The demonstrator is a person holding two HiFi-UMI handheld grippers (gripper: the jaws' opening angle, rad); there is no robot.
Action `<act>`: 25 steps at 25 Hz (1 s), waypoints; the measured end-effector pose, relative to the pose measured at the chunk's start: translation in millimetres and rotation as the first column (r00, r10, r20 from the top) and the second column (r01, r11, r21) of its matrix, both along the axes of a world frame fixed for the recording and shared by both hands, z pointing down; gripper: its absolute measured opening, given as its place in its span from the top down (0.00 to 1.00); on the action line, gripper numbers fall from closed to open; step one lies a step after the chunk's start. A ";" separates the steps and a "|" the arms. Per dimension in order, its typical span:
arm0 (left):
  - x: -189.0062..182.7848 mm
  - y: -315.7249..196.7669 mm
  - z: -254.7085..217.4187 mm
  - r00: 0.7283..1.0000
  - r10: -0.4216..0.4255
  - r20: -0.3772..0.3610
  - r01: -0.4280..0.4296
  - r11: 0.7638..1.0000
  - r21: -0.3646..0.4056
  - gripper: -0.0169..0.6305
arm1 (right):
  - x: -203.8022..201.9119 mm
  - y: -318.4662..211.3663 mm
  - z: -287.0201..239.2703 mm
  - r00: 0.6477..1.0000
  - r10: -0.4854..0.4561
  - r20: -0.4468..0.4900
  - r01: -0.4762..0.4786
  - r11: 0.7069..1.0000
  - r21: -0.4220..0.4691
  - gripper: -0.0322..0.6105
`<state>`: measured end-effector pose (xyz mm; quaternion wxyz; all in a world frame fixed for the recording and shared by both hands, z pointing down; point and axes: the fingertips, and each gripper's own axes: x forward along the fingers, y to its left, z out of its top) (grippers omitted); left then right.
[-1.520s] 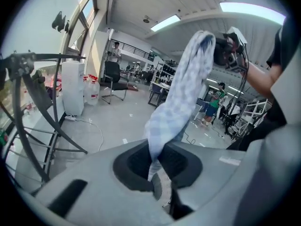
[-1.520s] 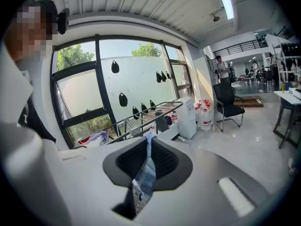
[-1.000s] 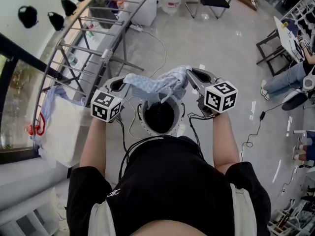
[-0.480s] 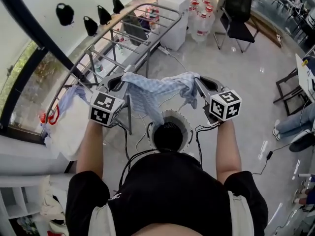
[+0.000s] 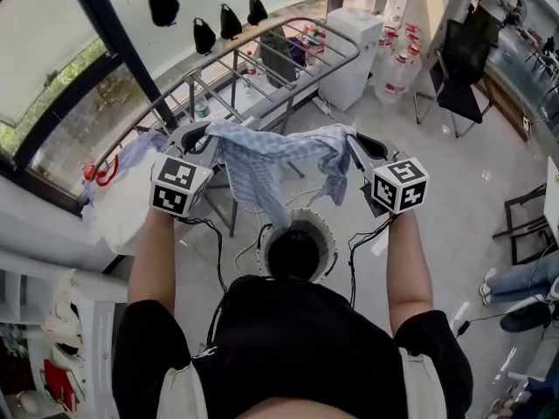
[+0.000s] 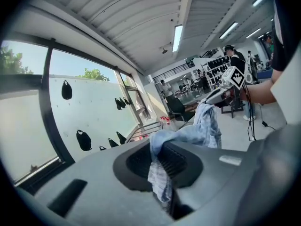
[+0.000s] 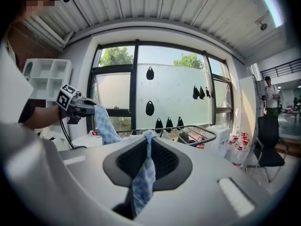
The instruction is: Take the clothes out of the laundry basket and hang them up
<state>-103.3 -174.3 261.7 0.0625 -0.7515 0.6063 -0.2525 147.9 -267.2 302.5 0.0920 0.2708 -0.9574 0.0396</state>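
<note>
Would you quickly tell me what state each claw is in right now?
Left claw: closed on one end of the pale blue checked cloth garment.
Right claw: closed on the garment's other end.

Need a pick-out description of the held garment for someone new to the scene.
In front of the grey metal drying rack by the window, a light blue checked cloth hangs stretched between the left gripper and right gripper. Unlike the pale clothes draped on the rack, it is airborne, pinched at both ends.
</note>
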 end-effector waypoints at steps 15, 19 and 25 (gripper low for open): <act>-98.3 9.3 -58.5 0.965 -0.253 0.075 0.241 0.960 0.143 0.92 | -100.5 -54.7 -62.2 0.991 -0.108 -0.083 0.124 0.963 0.238 0.89; -130.0 -3.5 -77.8 0.946 -0.296 0.133 0.266 0.943 0.202 0.92 | -135.1 -76.0 -74.8 0.986 -0.087 -0.139 0.129 0.937 0.325 0.89; -189.3 -39.7 -97.2 0.936 -0.321 0.144 0.288 0.934 0.211 0.92 | -192.9 -118.2 -90.9 0.982 -0.072 -0.172 0.134 0.915 0.382 0.89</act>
